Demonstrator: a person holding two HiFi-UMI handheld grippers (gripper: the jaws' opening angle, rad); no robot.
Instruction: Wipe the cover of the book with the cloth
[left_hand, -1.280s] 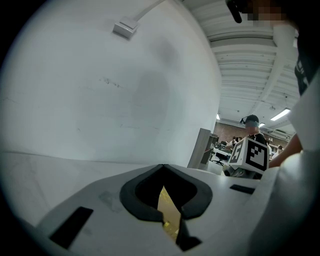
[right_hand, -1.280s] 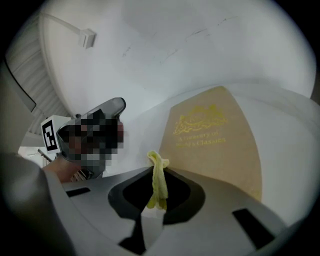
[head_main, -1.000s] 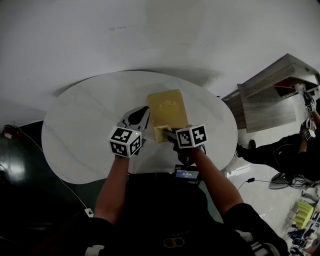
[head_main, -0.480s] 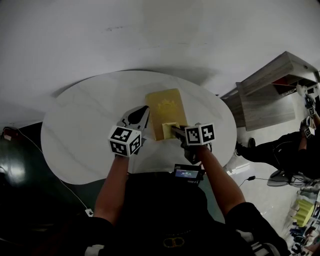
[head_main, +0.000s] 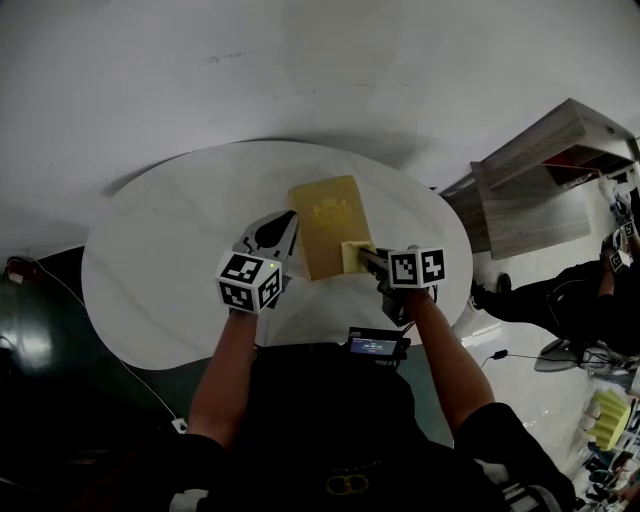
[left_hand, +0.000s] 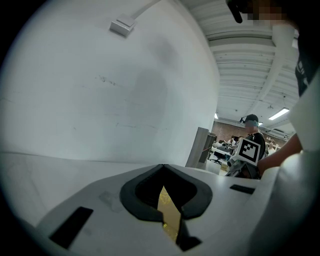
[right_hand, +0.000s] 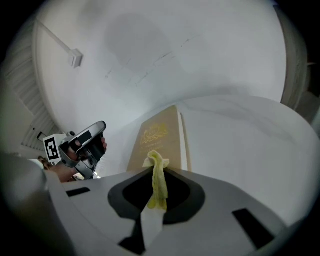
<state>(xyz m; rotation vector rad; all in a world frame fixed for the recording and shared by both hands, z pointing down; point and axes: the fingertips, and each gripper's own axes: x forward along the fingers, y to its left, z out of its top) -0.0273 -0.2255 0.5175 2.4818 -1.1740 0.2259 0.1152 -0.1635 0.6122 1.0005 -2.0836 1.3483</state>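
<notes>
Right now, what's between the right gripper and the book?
The yellow cloth, held in the right gripper, reaches the near edge of the book; the right gripper view shows it.

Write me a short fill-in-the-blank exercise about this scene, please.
1. The right hand-held gripper is shut on a yellow ___.
2. It holds this at the near right corner of the gold ___.
3. That lies closed on a round white ___.
Missing: cloth; book; table.

a round white table (head_main: 150, 260), faintly veined, carries a tan book (head_main: 330, 225) lying flat, cover up, just right of the table's middle and nearer its far edge.
</notes>
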